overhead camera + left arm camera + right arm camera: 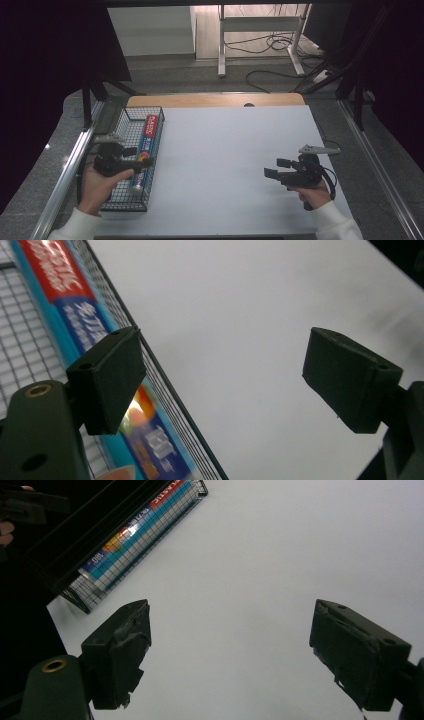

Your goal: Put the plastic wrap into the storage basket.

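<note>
A black wire basket (125, 172) sits at the left edge of the white worktop (225, 165), and a long box (146, 152) in blue and red lies inside it along its right wall, one end toward the far side of the worktop and the other toward the person. The left hand (97, 187) holds the left gripper (142, 156) over the basket, its tip right above the box; in the left gripper view its jaws stand wide apart with nothing between them, one jaw over the box and the basket's rim, the other out over bare worktop. The right hand (312, 192) holds the right gripper (274, 168) well apart from the basket, low over the right side of the worktop and pointing left. Its jaws are spread wide too and grip nothing; the right gripper view looks between them across bare white surface to the basket (95, 555) and the box (135, 527) showing through the mesh. A grey plate (320, 149) juts from the top of the right gripper, and another (107, 138) tops the left one. White sleeves (335, 225) show at the near edge.
</note>
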`<state>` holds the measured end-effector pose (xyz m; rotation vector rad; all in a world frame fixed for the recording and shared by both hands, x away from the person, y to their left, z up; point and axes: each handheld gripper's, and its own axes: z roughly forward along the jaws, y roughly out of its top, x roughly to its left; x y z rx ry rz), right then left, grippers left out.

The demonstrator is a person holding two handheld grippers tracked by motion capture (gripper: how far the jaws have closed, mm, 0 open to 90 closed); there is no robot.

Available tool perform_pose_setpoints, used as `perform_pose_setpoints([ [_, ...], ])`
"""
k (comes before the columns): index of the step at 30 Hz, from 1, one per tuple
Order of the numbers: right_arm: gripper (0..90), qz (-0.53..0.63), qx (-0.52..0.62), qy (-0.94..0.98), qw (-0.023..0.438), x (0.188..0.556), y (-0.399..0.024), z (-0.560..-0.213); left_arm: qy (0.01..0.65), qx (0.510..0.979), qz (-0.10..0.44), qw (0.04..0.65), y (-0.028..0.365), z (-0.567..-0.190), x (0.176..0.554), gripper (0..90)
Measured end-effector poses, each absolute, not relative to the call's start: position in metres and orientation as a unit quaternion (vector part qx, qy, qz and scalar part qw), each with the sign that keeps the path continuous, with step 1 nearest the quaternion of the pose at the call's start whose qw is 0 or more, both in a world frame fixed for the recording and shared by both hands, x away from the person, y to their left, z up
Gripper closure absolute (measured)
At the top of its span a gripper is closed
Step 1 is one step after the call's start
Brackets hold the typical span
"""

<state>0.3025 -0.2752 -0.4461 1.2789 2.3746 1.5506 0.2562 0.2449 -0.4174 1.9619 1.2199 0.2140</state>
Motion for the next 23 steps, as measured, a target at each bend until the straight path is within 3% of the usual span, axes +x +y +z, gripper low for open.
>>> perform_pose_setpoints([
  [10,16.1,0.479,0.419,0.771,0.042,0.292,-0.293,-0.459,0.449,0.802,0.111,0.378,0.224,-0.434,0.217,16.9],
  [15,15.7,0.482,0.412,0.771,0.055,0.292,-0.292,-0.46,0.45,0.798,0.107,0.386,0.222,-0.437,0.216,17.0],
  [19,15.1,0.479,0.395,0.777,0.106,0.288,-0.29,-0.461,0.454,0.795,0.116,0.386,0.224,-0.44,0.215,17.1],
  [23,14.1,0.477,0.385,0.783,0.11,0.285,-0.289,-0.462,0.457,0.789,0.117,0.392,0.226,-0.441,0.214,17.1],
])
